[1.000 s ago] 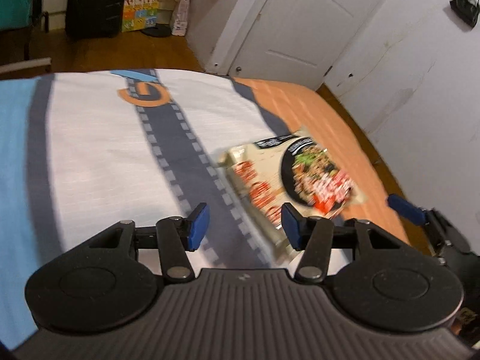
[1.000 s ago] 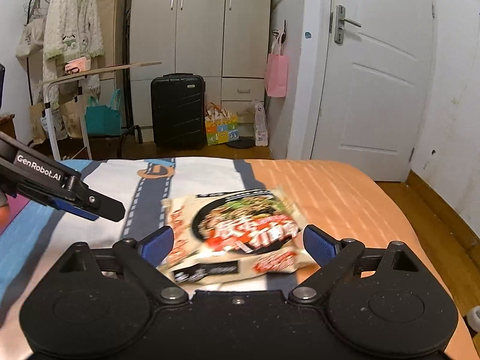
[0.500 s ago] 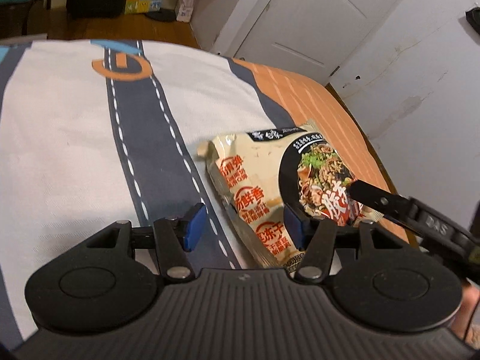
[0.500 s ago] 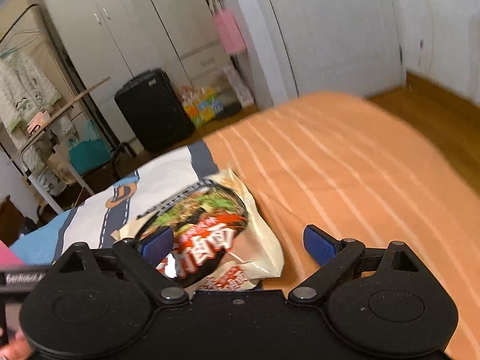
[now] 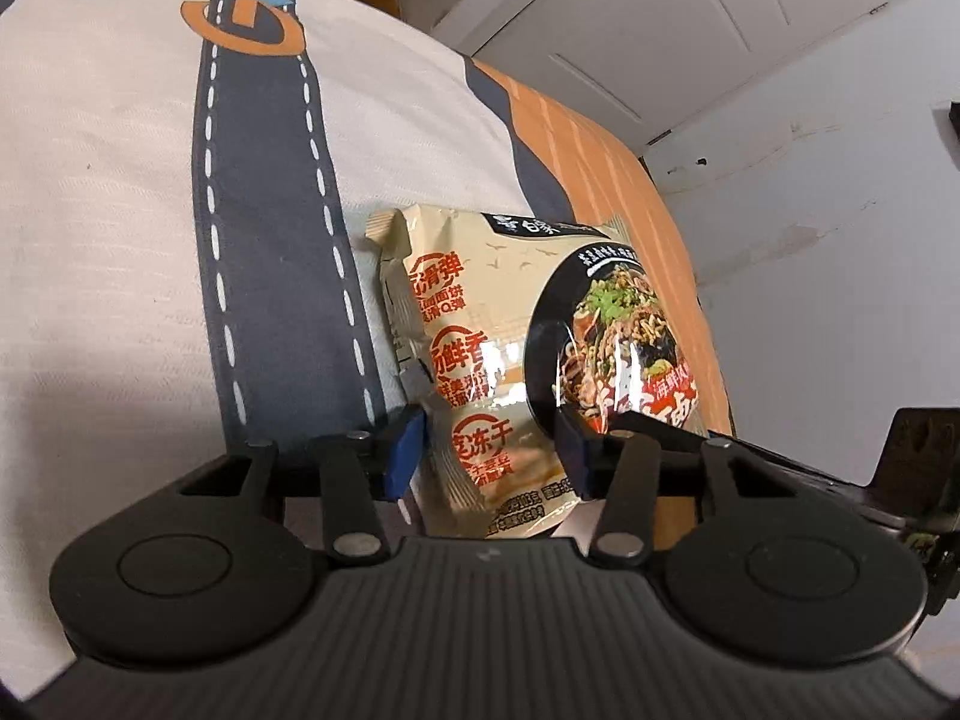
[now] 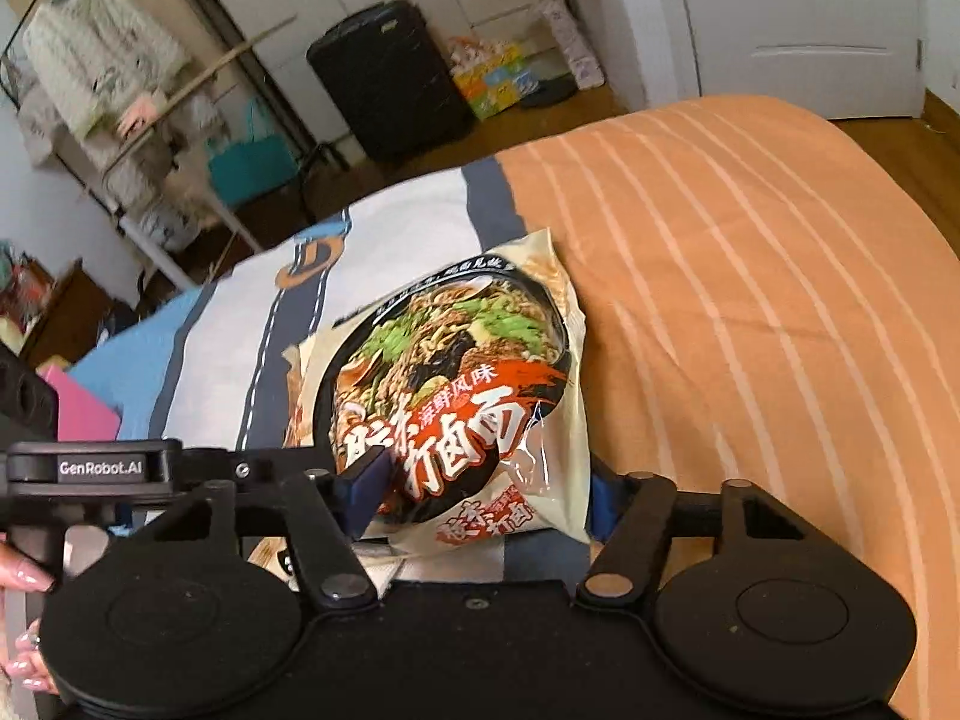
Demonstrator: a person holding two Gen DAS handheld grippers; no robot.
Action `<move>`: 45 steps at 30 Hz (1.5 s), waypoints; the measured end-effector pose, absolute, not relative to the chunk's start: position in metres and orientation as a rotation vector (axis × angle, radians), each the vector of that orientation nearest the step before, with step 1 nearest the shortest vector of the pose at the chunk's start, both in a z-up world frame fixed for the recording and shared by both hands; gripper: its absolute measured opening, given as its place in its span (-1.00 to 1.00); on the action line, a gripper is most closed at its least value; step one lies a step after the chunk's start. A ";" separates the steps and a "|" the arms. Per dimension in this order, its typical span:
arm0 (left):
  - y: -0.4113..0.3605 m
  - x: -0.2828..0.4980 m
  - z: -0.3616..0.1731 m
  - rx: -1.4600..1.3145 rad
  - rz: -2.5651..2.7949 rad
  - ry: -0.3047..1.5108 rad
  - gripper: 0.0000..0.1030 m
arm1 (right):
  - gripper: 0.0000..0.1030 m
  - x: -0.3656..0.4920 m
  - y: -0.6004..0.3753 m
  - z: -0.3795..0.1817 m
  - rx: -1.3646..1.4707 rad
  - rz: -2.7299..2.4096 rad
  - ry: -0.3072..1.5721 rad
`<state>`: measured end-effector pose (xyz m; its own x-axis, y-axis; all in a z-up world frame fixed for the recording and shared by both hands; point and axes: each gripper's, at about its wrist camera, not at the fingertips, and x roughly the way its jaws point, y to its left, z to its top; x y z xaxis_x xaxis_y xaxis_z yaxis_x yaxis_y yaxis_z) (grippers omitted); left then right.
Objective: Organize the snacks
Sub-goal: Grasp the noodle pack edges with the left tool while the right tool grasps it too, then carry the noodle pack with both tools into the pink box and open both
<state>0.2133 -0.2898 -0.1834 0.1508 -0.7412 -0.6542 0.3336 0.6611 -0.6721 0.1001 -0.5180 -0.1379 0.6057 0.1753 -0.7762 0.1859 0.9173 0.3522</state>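
Note:
A beige instant-noodle packet (image 5: 510,324) with a black bowl picture lies flat on the bed. In the left wrist view my left gripper (image 5: 489,450) is open, its blue pads straddling the packet's near left end. In the right wrist view the same packet (image 6: 456,384) lies between the fingers of my right gripper (image 6: 486,492), which is open around its near right end. The right pad is partly hidden behind the packet. The left gripper's finger (image 6: 120,468) shows at the left of the right wrist view.
The bed cover has a white part with a grey road print (image 5: 264,240) and an orange striped part (image 6: 750,300). A black suitcase (image 6: 384,78), a clothes rack (image 6: 102,72) and a white door (image 6: 810,18) stand beyond the bed. A pink item (image 6: 78,408) lies at the left.
Both grippers have moved down and in toward the packet, which now lies between the fingers of each. The right gripper's jaws have narrowed.

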 end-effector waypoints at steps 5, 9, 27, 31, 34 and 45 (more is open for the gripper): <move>-0.294 0.210 -0.177 -0.408 -0.799 1.181 -0.14 | 0.15 0.111 -0.513 -0.128 0.390 0.029 0.979; -0.300 0.204 -0.163 -0.327 -0.805 1.175 -0.15 | 0.14 0.111 -0.505 -0.121 0.353 0.029 1.017; -0.236 0.161 -0.081 -0.130 -0.678 1.078 -0.15 | 0.12 0.112 -0.445 -0.072 0.311 0.297 1.069; -0.214 0.155 -0.062 -0.106 -0.638 1.043 -0.15 | 0.12 0.117 -0.422 -0.056 0.280 0.334 1.076; -0.199 0.152 -0.052 -0.103 -0.621 1.036 -0.15 | 0.11 0.119 -0.406 -0.046 0.272 0.345 1.083; -0.136 0.132 -0.029 -0.110 -0.597 1.009 -0.15 | 0.10 0.112 -0.343 -0.018 0.223 0.390 1.092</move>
